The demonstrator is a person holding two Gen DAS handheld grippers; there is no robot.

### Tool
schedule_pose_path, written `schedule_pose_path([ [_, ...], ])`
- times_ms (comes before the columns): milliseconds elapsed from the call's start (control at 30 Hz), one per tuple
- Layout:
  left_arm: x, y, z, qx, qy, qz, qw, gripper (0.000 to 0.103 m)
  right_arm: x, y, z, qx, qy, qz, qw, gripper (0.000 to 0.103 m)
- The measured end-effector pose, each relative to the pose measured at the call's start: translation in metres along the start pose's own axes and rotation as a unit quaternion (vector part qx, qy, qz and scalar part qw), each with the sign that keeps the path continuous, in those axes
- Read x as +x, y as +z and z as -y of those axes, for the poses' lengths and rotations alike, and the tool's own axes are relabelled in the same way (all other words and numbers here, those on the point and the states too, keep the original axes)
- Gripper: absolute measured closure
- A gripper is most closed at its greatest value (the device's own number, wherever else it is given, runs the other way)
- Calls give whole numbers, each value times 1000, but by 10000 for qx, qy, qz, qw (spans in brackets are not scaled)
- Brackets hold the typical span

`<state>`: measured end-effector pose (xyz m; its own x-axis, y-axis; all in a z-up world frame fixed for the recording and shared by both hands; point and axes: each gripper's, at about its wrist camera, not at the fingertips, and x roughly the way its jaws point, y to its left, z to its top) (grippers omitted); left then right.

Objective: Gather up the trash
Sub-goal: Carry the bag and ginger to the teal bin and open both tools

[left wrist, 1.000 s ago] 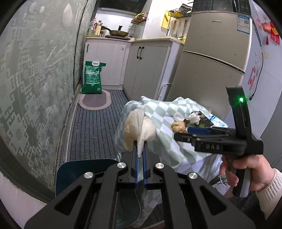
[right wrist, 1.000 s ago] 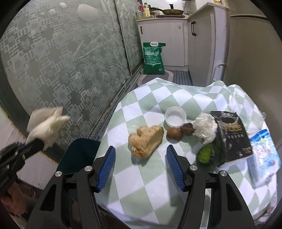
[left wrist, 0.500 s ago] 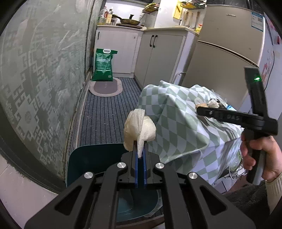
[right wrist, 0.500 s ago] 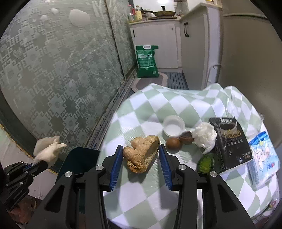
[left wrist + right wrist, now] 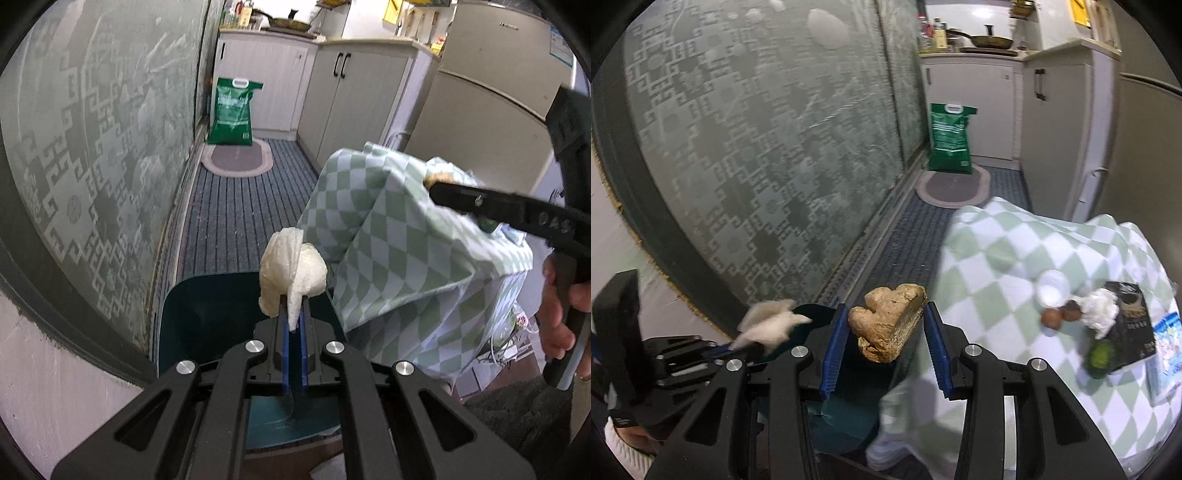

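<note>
lumpy tan bread chunk point(image 5: 888, 321), crumpled white tissue point(image 5: 291, 275)

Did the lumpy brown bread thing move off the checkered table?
Yes. The bread chunk was lying on the checkered cloth near the small white cup; now the right gripper holds it out past the table edge, above the dark bin.

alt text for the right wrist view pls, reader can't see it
The right gripper holds a tan lump of bread-like food scrap between its blue pads, above a dark teal bin beside the checkered tablecloth. At left, the left gripper pinches a crumpled white tissue near the bin.
</note>
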<state>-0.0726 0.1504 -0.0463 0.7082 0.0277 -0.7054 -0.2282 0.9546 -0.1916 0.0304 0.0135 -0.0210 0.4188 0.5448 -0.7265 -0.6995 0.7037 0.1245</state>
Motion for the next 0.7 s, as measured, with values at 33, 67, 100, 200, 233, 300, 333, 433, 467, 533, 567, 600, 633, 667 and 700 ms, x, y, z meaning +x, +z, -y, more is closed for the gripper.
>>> schedule_pose_path([
  [33, 2, -2, -1, 11, -4, -63, 10000, 97, 1, 1, -5, -44, 42, -12, 10000, 61],
  [67, 4, -4, -2, 24, -11, -133, 9999, 97, 2, 1, -11, -98, 89, -26, 9999, 61],
  [100, 5, -6, -2, 46, -10, -167, 9998, 97, 4, 0, -18, -172, 152, -51, 9997, 61],
  [200, 9, -10, -3, 112, -13, -299, 9995, 95, 9, -1, -33, -326, 282, -160, 9989, 61],
  [233, 12, -12, -4, 117, 18, -374, 9992, 93, 13, -2, -37, -376, 311, -212, 9986, 61],
  [300, 17, -15, -6, 108, 40, -520, 9986, 85, 19, -4, -44, -451, 337, -307, 9979, 61],
  [333, 19, -17, -7, 113, 85, -554, 9984, 85, 21, -5, -47, -468, 341, -335, 9978, 61],
  [433, 19, -18, -8, 149, 119, -576, 9982, 84, 29, -8, -53, -521, 344, -458, 9970, 61],
  [467, 18, -18, -10, 151, 144, -543, 9983, 84, 32, -8, -54, -538, 339, -497, 9967, 61],
  [533, 13, -17, -12, 106, 182, -453, 9987, 84, 37, -10, -57, -564, 322, -590, 9961, 61],
  [567, 10, -16, -15, 60, 206, -379, 9991, 84, 40, -12, -58, -589, 309, -657, 9956, 61],
  [600, 4, -15, -17, 6, 247, -263, 9993, 84, 43, -14, -60, -612, 295, -713, 9951, 61],
  [633, 1, -14, -19, -22, 262, -190, 9995, 84, 46, -15, -61, -631, 293, -771, 9946, 61],
  [667, -6, -12, -21, -76, 257, -30, 9996, 84, 51, -18, -62, -662, 290, -853, 9937, 61],
  [700, -11, -11, -23, -119, 241, 111, 9996, 82, 53, -20, -64, -688, 286, -900, 9931, 61],
])
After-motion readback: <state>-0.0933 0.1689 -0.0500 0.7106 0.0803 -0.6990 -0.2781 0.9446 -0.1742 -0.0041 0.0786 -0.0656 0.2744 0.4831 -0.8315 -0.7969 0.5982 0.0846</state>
